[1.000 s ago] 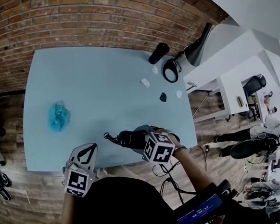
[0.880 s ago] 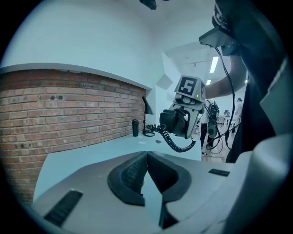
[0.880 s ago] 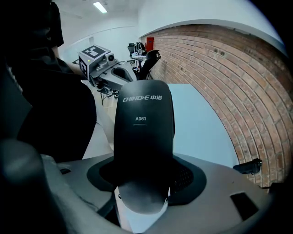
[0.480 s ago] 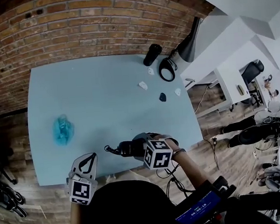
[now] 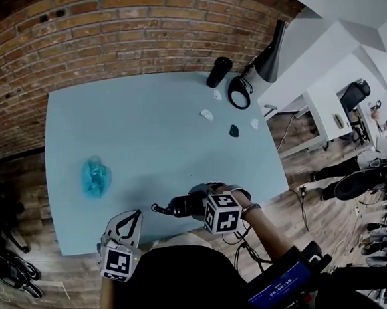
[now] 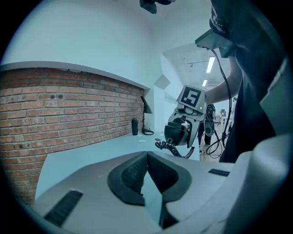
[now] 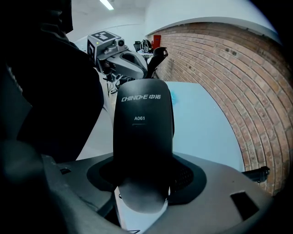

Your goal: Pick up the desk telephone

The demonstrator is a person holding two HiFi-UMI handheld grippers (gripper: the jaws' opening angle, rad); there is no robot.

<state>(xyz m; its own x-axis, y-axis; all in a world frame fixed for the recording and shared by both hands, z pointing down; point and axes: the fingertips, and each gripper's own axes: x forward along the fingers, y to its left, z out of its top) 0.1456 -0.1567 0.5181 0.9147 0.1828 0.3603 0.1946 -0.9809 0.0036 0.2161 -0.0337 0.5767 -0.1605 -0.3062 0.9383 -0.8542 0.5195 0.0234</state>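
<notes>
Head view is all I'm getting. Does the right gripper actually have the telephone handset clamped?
Observer: Yes. In the right gripper view, the right gripper has its jaws shut on the black telephone handset, which sticks out straight ahead between them.
Operator: Is the left gripper holding anything?
Observer: No. The left gripper has its jaws together, with nothing between them.
Operator: Any marking on the handset?
Observer: Its back reads CHINO-E, with A061 below.
</notes>
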